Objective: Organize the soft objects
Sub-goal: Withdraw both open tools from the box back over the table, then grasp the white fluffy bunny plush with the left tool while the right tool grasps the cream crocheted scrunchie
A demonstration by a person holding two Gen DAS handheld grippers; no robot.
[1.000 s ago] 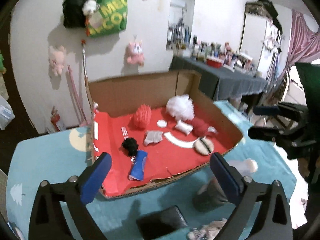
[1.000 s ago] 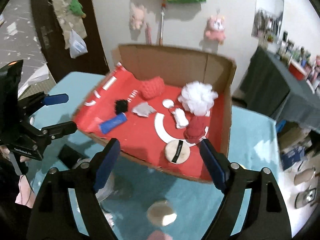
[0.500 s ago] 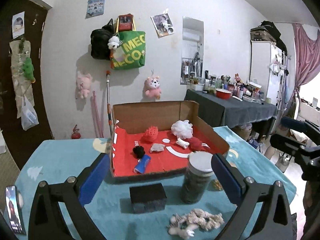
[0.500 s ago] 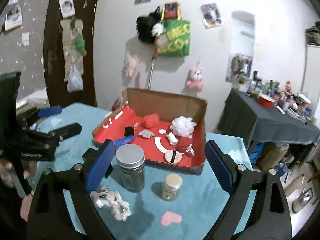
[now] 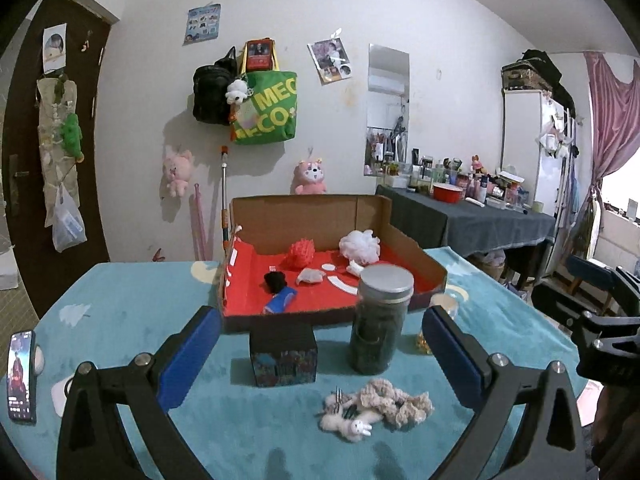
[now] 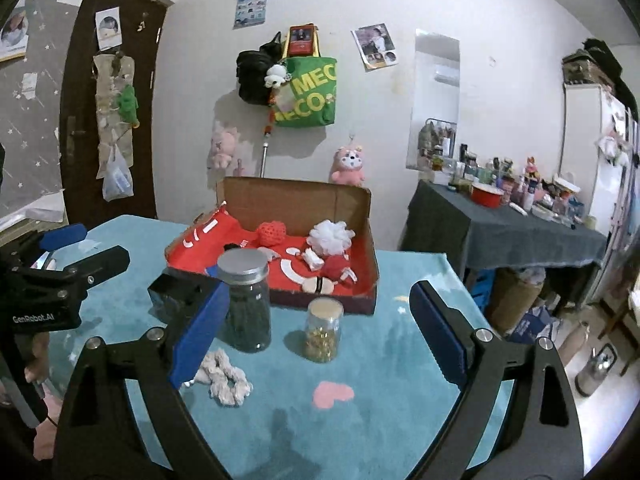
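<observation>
Beige scrunchie on table, both hand-held grippers spread wide.

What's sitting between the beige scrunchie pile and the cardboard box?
In the left wrist view, a black cube and a dark jar stand between the scrunchie pile and the cardboard box.

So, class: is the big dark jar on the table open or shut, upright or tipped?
Shut and upright: the big dark jar stands on its base on the table with its grey lid on.
</observation>
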